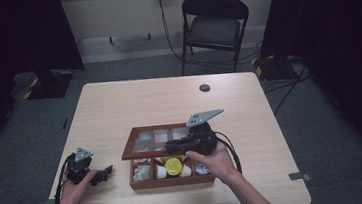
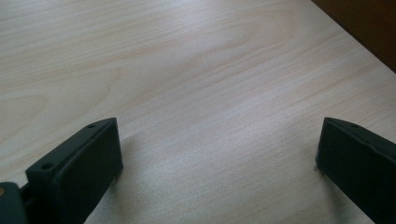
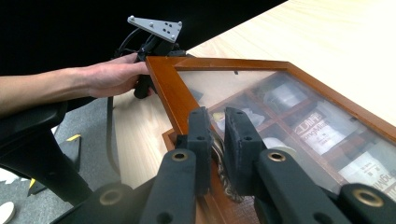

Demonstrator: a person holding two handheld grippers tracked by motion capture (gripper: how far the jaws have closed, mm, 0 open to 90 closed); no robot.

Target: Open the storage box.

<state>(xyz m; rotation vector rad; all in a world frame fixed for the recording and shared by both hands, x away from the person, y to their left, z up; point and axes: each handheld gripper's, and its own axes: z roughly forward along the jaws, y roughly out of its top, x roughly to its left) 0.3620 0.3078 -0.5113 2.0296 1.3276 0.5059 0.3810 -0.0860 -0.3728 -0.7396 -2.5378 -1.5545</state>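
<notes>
table point(image 1: 134, 104): light wood; dark round spot point(image 1: 205, 87) on its far side, well apart from everything else.
box point(image 1: 141, 182): wooden, compartmented, on the table's near middle, between the two hands.
lid point(image 1: 131, 143): wood frame with a clear pane, hinged up and tilted over the back rows; in the right gripper view the frame corner point(image 3: 173, 79) runs up toward the other hand, and packets point(image 3: 322, 135) show through the pane.
box contents: white packets in the front compartments, a yellow round item point(image 1: 173, 166) in the front middle one; exact items too small to tell.
right gripper point(image 1: 169, 146): over the box, pointing left across it; right hand point(image 1: 214, 160) behind it, grey plate on top.
right jaws: nearly closed, narrow gap; in the right gripper view point(image 3: 218, 140) they sit at the lid's near frame edge, with something striped and ridged point(image 3: 223, 179) low between them. Whether the pads pinch it or the frame, can't tell.
left gripper point(image 1: 106, 171): on the table just left of the box, apart from it, held by the left hand point(image 1: 76, 186).
left jaws: wide apart, nothing between them; bare tabletop point(image 2: 210, 93) in the gap, tips low over the wood.
chair point(image 1: 214, 26): black, folding, beyond the table's far edge.
floor point(image 1: 31, 131): grey carpet, cables trailing at the right.
</notes>
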